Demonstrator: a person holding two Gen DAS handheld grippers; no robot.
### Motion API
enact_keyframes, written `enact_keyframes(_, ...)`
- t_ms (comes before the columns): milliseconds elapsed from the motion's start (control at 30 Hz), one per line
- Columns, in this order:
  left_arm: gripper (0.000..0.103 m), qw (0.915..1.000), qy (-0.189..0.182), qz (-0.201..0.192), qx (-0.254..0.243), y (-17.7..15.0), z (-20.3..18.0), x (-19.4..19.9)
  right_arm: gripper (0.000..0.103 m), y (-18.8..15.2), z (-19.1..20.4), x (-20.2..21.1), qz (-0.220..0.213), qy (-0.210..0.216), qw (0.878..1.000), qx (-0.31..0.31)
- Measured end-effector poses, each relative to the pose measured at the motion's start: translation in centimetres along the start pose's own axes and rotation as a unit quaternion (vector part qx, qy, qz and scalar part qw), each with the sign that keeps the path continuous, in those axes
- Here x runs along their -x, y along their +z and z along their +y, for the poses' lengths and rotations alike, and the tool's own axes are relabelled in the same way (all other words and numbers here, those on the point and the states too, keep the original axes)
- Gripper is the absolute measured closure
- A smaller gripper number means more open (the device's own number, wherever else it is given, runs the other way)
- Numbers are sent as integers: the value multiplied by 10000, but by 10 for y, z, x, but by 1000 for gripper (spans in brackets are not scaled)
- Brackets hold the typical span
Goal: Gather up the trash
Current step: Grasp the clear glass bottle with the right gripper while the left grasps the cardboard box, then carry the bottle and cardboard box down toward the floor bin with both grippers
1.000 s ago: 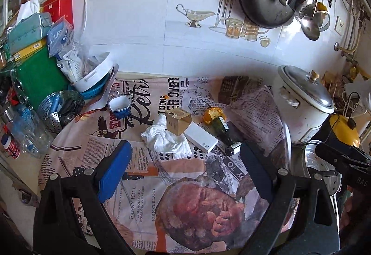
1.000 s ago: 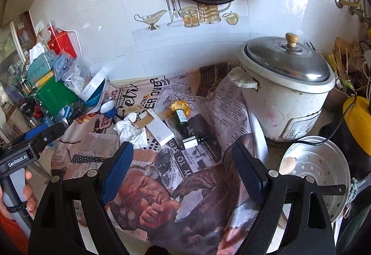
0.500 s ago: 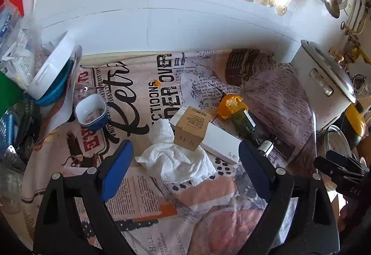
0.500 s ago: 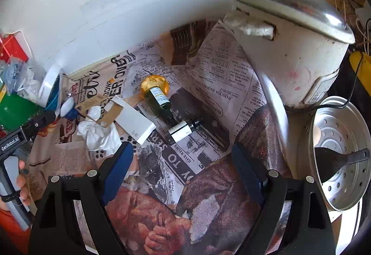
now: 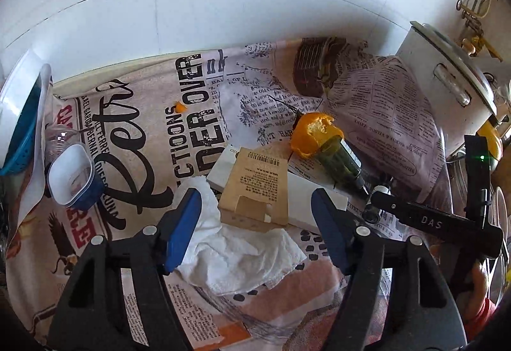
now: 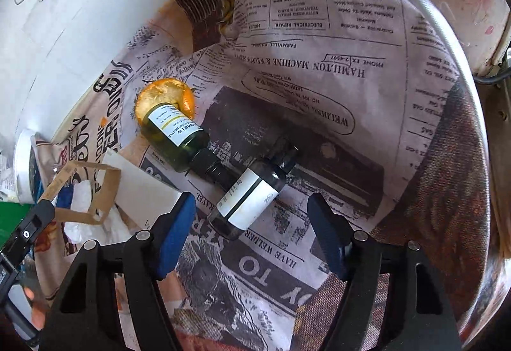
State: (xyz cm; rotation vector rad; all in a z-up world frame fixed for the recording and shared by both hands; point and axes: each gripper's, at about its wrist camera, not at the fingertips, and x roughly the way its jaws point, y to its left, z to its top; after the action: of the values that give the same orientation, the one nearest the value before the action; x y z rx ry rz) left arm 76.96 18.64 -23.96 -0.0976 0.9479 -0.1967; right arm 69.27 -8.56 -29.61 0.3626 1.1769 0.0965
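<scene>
On the newspaper-covered counter [image 5: 134, 133], trash lies clustered. Left gripper [image 5: 255, 223], its jaws just narrowing but touching nothing, straddles the brown carton [image 5: 255, 185] atop the tissue [image 5: 239, 261], seemingly lined up to grasp. Only the right view shows the right gripper [image 6: 250, 229], likewise closing, empty, bracketing the small dark bottle [image 6: 252, 197].

Clutter crowds a newsprint cloth [image 5: 153, 133]: box [image 5: 255, 188], tissue [image 5: 242, 258] and two bottles [image 6: 249, 201] fill its centre. Bare cloth lies open at 10 o'clock of the box; a cooker [image 5: 447, 89] walls off 2 o'clock, a cup [image 5: 72, 175] sits at 9 o'clock.
</scene>
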Motion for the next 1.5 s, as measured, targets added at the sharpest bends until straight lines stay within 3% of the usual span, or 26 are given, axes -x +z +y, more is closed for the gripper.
enact_keyframes(200,48,9998,-114,90,-141,2,-8,-11,38,5,5,-12,51,-129,9998,111)
enact_keyframes(300,59,9998,-38,132,-122,-2,-11,-13,47,6,8,-15,59,-251,9993,282)
enact_keyframes(367,61,9999,29,139,-74,-4,-13,-13,55,4,12,-16,46,-417,9980,479)
enact_keyframes(500,62,9996,237,130,-125,-10,-16,-10,59,3,9,-15,82,-428,9967,682)
enact_keyframes(633,62,9993,332,111,-122,-14,-18,0,75,-1,0,-9,208,-349,9963,763)
enact_keyframes(933,62,9988,374,-279,158,-16,-32,44,77,-20,-22,25,202,-107,9952,952)
enact_keyframes(1300,62,9940,551,-860,400,-21,-87,101,77,-19,-43,114,-537,529,9877,1369)
enact_keyframes(1500,62,9873,763,-1288,526,-43,-132,144,77,-21,-55,151,-767,893,9776,1745)
